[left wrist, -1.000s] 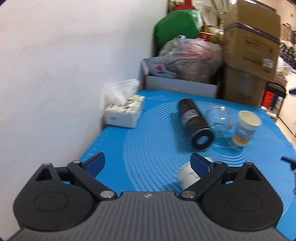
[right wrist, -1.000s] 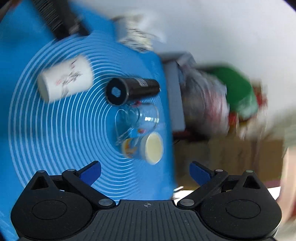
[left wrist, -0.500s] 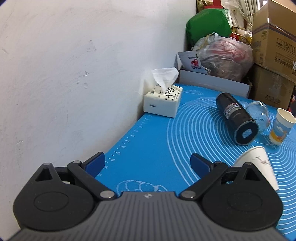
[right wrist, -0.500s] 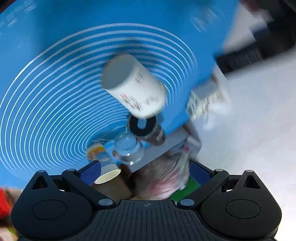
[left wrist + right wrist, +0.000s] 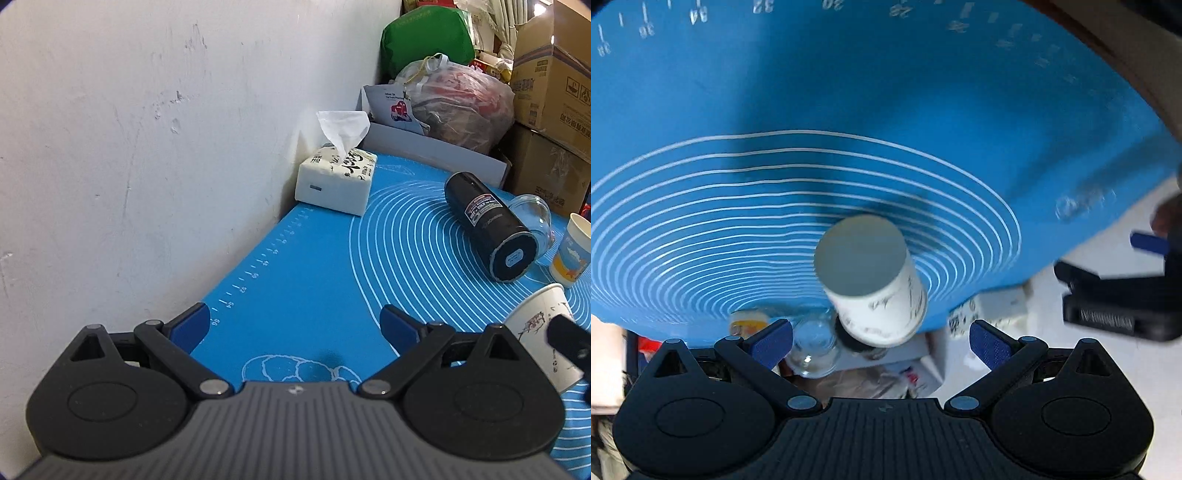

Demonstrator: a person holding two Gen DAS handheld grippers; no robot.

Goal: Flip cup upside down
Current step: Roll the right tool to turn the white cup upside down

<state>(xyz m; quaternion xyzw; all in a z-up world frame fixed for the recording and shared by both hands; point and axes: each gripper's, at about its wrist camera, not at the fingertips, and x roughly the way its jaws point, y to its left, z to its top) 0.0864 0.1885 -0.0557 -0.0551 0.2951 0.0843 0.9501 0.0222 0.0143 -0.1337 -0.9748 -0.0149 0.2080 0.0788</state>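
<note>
A white paper cup with an ink drawing (image 5: 541, 328) lies on the blue mat (image 5: 295, 266) at the lower right of the left wrist view, partly behind my left gripper's body. In the right wrist view, which is rolled upside down, the same cup (image 5: 875, 280) shows its flat bottom toward me, just ahead of and between the open blue pads. My right gripper (image 5: 881, 339) is open and empty. My left gripper (image 5: 295, 325) is open and empty, low over the mat near the wall. A black part of the right gripper (image 5: 570, 339) enters the left view's right edge.
A black flask (image 5: 491, 229) lies on its side, with a clear glass (image 5: 532, 218) and a printed paper cup (image 5: 572, 251) beside it. A tissue box (image 5: 336, 177) sits against the white wall (image 5: 110, 147). Bags and cardboard boxes (image 5: 554, 74) pile up behind the mat.
My right gripper has kept rolling over and closed in on the white cup, which now sits between its pads. My left gripper has barely moved since half a second ago.
</note>
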